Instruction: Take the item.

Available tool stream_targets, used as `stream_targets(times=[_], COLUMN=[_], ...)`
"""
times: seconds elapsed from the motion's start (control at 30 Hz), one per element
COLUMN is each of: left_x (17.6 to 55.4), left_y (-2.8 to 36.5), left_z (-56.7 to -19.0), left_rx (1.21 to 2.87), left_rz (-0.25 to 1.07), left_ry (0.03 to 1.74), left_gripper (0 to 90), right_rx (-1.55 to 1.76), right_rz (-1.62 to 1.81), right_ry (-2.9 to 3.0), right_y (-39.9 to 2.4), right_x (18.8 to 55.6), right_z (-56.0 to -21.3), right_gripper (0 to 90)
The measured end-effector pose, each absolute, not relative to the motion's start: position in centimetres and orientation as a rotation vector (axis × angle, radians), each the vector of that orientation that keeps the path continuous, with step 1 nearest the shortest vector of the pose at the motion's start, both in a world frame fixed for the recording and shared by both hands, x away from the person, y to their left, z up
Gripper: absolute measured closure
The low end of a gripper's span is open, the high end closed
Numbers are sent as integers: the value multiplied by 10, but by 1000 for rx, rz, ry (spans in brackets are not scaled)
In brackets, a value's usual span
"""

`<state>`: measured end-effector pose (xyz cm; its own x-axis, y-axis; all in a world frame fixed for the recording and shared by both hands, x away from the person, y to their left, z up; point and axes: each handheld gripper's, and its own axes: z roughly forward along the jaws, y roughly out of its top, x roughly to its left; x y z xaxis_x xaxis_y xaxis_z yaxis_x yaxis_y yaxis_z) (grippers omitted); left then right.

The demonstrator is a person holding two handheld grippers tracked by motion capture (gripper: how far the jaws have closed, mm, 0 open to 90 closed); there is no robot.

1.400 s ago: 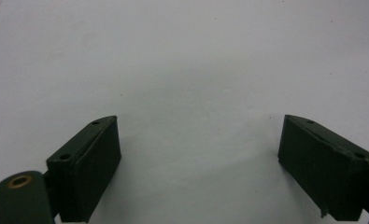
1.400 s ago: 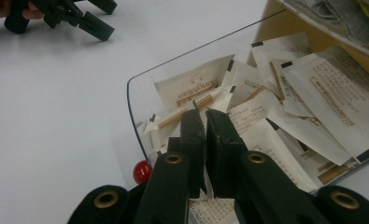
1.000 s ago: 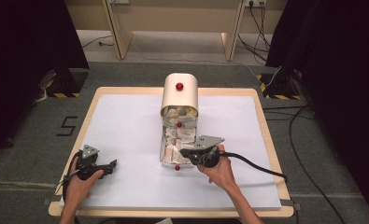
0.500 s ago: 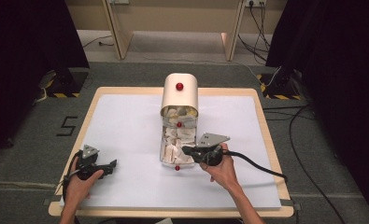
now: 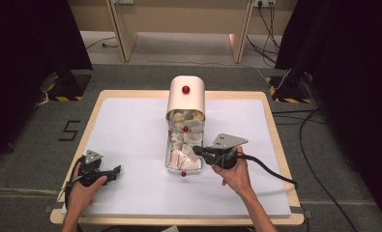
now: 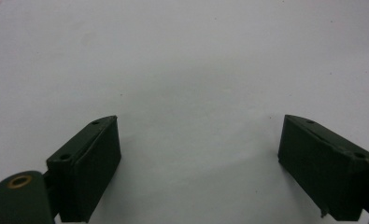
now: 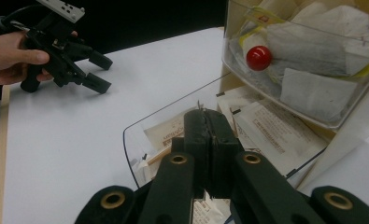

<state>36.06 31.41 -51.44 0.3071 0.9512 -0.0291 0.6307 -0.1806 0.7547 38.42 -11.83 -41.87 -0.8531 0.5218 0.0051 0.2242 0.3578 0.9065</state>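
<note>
Right gripper (image 5: pixel 198 150) has nudged deeper over the open drawer (image 5: pixel 183 157), fingers pressed together holding nothing, while left gripper (image 5: pixel 115 171) idles wide open on the surface (image 5: pixel 130 130).

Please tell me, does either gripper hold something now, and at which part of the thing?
The left gripper is open over bare white table and holds nothing. The right gripper is closed over the open drawer of packets; whether it pinches anything cannot be told.

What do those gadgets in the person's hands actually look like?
Both are black. The left gripper and right gripper each have two flat, blocky jaws, brass-coloured pivot rings, a grey three-cornered plate on top and a trailing black cable. The forearms are bare.
</note>
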Motion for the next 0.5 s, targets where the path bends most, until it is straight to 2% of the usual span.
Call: stream_targets(times=[0.5], left_x=[361], left_y=[314], left_z=[-514], left_rx=[1902], left_rz=[607], left_ry=[1404], left_gripper=[122], right_rx=[677], right_rz=[1519], right_ry=[2282], right_y=[-132], right_x=[382], right_z=[-404], right_gripper=[890])
